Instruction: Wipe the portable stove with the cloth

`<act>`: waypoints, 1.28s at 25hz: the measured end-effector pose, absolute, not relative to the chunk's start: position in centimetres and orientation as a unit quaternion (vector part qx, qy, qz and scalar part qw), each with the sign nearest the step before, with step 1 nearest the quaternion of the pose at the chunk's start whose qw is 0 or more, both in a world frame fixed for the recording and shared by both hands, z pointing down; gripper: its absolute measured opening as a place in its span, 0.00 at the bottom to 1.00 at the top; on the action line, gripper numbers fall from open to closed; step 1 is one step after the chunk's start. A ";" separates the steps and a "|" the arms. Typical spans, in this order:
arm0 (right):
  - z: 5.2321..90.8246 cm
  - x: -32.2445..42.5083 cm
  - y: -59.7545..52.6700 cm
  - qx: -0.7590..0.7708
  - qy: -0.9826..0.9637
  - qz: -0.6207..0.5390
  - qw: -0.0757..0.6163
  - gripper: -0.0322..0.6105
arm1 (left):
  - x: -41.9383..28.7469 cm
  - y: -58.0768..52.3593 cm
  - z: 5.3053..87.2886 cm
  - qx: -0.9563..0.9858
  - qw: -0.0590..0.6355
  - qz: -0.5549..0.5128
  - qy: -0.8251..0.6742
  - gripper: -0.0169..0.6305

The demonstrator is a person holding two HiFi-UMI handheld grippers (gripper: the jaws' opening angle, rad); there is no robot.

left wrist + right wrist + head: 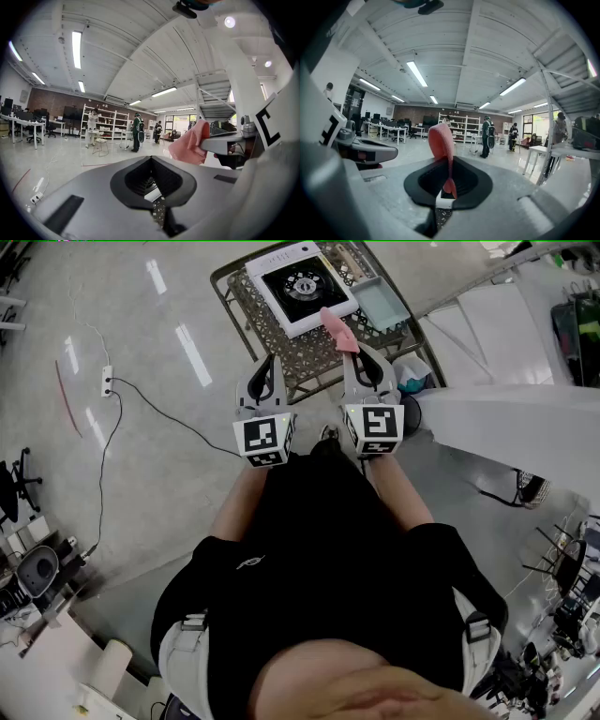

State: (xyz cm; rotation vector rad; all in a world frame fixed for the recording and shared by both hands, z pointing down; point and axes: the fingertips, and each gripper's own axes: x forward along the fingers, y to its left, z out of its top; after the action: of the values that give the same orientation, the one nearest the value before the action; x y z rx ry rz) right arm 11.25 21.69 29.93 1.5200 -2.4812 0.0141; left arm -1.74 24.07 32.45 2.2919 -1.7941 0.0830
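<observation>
In both gripper views the grey jaws fill the lower half, so the table under them is almost fully hidden; only a small slice of white and mesh shows through the dark opening. In the head view the person's black shirt (319, 549) covers the floor near the feet.

The left gripper (273, 362) has its jaws closed together, and nothing is between them. The right gripper (355, 349) is closed on the cloth (337, 328), which is pink. Its lower end is pinched between the jaws and the rest stands up and folds over. How much of the cloth is inside the jaws cannot be seen.

The portable stove (302, 285) is white, with a dark square top and a round burner in the middle. It lies on a metal mesh table (298, 358), in front of both grippers and apart from the cloth. Just beside it is a pale blue tray (381, 302).

The floor (159, 352) is grey and glossy, with a power strip (108, 381) and its cable on it. The room is a big hall with tube lights (417, 73), white shelves (459, 126), desks (23, 124) and some people standing (136, 132) far away.
</observation>
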 end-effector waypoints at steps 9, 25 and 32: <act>31.7 7.8 22.2 0.516 -0.844 0.003 0.148 0.08 | -4.6 24.1 34.7 0.790 0.135 0.032 -0.598 0.03; 39.7 12.6 17.4 0.519 -0.820 0.050 0.236 0.09 | -3.8 19.7 41.7 0.800 0.181 0.095 -0.565 0.03; 45.0 17.1 10.4 0.484 -0.833 0.082 0.255 0.09 | -0.3 12.4 45.5 0.787 0.194 0.140 -0.568 0.03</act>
State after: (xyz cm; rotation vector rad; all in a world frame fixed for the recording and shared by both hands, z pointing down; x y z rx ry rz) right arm 17.13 10.41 44.99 1.3146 -2.2622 0.2231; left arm -0.34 12.38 45.52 2.2077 -1.5941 0.3915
